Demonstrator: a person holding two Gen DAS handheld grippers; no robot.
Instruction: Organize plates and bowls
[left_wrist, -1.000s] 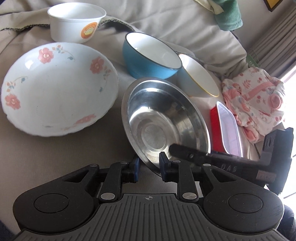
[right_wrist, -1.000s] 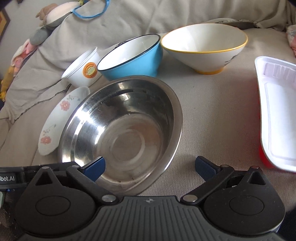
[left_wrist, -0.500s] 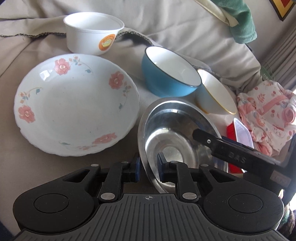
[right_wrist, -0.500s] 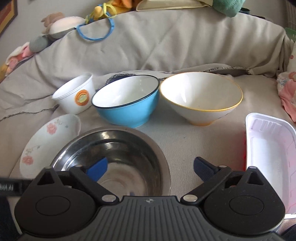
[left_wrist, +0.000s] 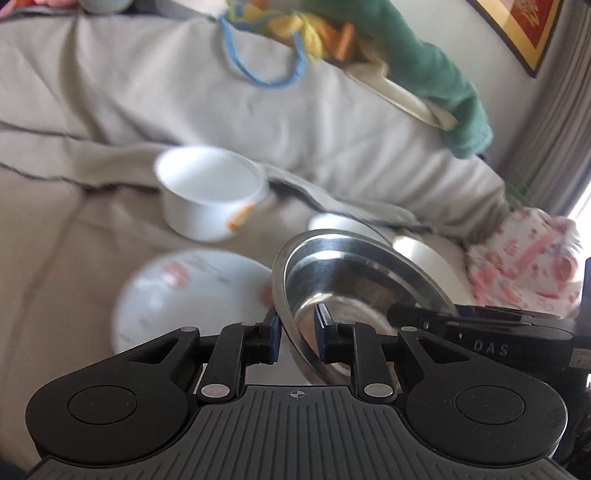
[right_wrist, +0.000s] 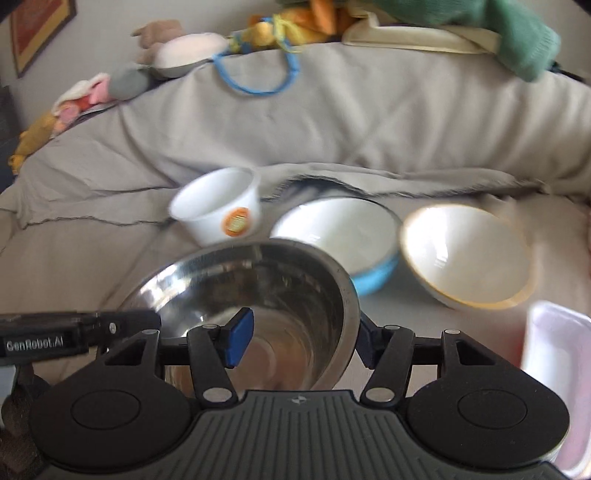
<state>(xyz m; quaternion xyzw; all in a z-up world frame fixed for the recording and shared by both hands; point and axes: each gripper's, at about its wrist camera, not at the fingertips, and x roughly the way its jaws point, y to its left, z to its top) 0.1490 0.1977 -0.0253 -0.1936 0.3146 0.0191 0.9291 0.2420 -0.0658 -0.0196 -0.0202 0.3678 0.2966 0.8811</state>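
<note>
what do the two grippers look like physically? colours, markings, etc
Both match. The left gripper and right gripper have black linkage arms with silver pivot pins, blue-padded fingers, round black side housings and a ribbed dark-grey base bearing a small crosshair mark. White lettering shows on each body: "GenRobot.AI" and "DAS". No cables or sleeves visible.

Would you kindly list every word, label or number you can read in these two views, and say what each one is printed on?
"DAS": on the black body of the right gripper, seen from the left wrist view.
"GenRobot.AI": on the black body of the left gripper, seen from the right wrist view.
Round orange sticker on the white cup: too blurred to read.
Nothing else is legible.
</note>
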